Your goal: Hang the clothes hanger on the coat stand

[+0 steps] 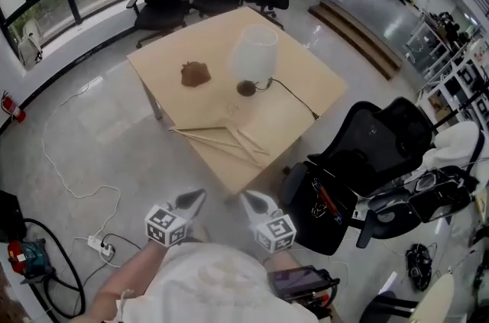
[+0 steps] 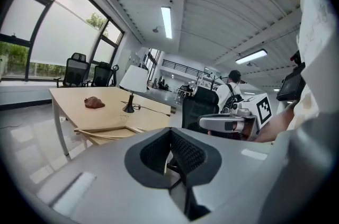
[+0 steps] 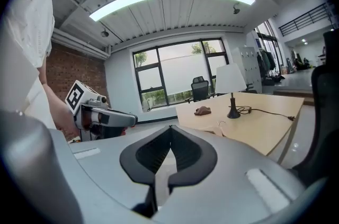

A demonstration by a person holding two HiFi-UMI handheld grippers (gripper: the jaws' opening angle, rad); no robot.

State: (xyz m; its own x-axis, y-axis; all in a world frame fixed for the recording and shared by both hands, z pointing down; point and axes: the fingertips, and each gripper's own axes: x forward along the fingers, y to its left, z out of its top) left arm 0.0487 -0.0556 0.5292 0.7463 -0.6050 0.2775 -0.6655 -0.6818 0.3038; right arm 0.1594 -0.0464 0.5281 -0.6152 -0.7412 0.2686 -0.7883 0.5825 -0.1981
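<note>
Hangers (image 1: 229, 140), whole only from overhead, lie at surface's (image 1: 306, 85) six o'clock edge; left gripper (image 1: 197, 197), right gripper (image 1: 250, 199) closed, empty.

The left claw (image 1: 192, 199) and right claw (image 1: 256, 201) hover side by side (both closed, empty), pointing forward.

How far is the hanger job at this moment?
Nothing looks done: the hanger lies on the table. Nothing is in hand: left tongs and right tongs are shut and empty, short of the table. Left: grasp it and hang it; no stand in view.
</note>
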